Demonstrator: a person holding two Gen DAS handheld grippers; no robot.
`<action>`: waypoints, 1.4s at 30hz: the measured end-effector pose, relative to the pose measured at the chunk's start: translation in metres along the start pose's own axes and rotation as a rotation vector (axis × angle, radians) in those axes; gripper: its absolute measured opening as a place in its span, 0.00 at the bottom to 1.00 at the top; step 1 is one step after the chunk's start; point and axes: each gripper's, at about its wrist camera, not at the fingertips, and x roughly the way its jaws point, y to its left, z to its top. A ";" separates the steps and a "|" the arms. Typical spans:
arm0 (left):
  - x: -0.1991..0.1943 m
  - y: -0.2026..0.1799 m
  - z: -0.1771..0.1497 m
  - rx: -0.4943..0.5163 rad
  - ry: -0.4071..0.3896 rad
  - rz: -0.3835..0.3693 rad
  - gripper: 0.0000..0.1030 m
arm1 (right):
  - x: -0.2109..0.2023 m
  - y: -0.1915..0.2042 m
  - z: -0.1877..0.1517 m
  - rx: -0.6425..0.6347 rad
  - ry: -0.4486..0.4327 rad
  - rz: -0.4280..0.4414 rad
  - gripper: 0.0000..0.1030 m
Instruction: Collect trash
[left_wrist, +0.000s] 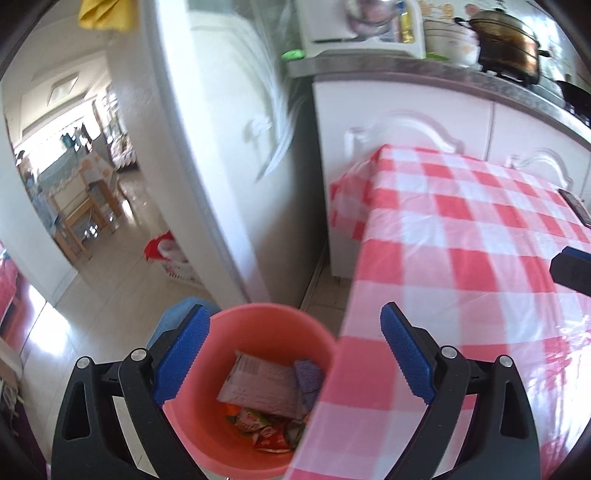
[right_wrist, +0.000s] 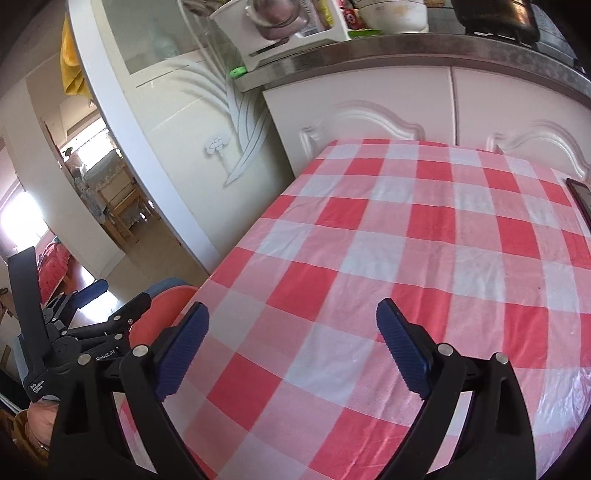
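**Mia:** Where is the trash now?

**Ben:** It sits in the pink bucket on the floor, tucked against the tabletop's edge. From the left camera the bucket is low in the middle, at about 6 o'clock. Inside lie a pale packet, a purple wrapper and some red and green wrappers.

**Mia:** How would that trash feel to pick up?

**Ben:** I think very light, thin and crinkly. It would bend and could slip. A pinch on a flat edge of a packet looks best. The bucket looks like stiff plastic, and light too. Its rim is the place to grab.

**Mia:** Is the left hand-held gripper holding anything?

**Ben:** No. Its blue fingers are wide apart. It hangs above the bucket and tips downward, with one finger over the bucket and the other over the cloth.

**Mia:** And the right hand-held gripper?

**Ben:** Wide apart too, with nothing between the fingers. It tips down over the red and white cloth. In its camera the left one shows at about 8 o'clock.

**Mia:** Any trash left on the tabletop?

**Ben:** I see none on the cloth. There is only a dark flat thing near 3 o'clock. It may be a phone, but I cannot tell.
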 end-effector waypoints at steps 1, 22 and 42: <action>-0.003 -0.006 0.002 0.008 -0.008 -0.009 0.90 | -0.006 -0.006 -0.002 0.011 -0.011 -0.010 0.90; -0.083 -0.128 0.048 0.094 -0.208 -0.206 0.94 | -0.148 -0.082 -0.015 0.088 -0.298 -0.279 0.91; -0.159 -0.178 0.068 0.078 -0.380 -0.298 0.95 | -0.269 -0.079 -0.032 0.068 -0.547 -0.547 0.96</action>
